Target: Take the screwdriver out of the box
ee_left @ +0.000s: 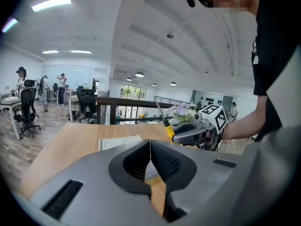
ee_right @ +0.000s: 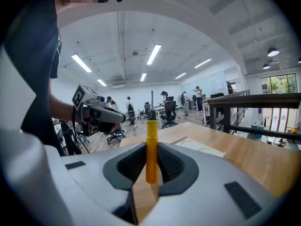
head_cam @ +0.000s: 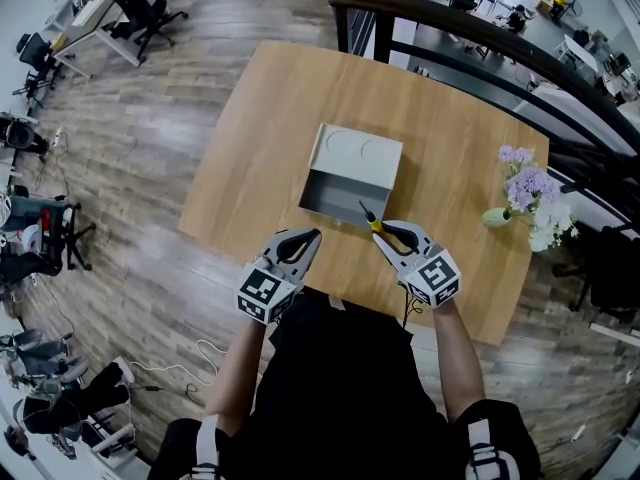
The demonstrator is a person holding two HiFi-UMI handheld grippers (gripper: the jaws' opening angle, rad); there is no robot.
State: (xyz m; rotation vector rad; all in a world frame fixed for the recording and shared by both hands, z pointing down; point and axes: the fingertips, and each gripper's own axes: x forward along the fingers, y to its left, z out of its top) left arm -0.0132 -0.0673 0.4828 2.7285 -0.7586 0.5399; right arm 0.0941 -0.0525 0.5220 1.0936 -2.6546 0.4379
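Note:
The screwdriver [head_cam: 372, 222] has a yellow handle [ee_right: 151, 149] and a dark shaft that slants up and away. My right gripper [head_cam: 381, 233] is shut on that handle and holds it above the near right corner of the open grey box [head_cam: 345, 201]. The left gripper view shows the screwdriver [ee_left: 165, 122] sticking up out of the right gripper [ee_left: 175, 136]. The box's lid [head_cam: 358, 154] leans back on the far side. My left gripper [head_cam: 313, 236] hangs at the near table edge, left of the box, shut with nothing between its pads [ee_left: 160, 160].
The box rests on a wooden table [head_cam: 260, 128]. A vase of purple and white flowers [head_cam: 530, 196] stands at its right edge. A dark railing [head_cam: 470, 28] runs behind the table. Office chairs [head_cam: 145, 3] and desks stand on the wood floor to the left.

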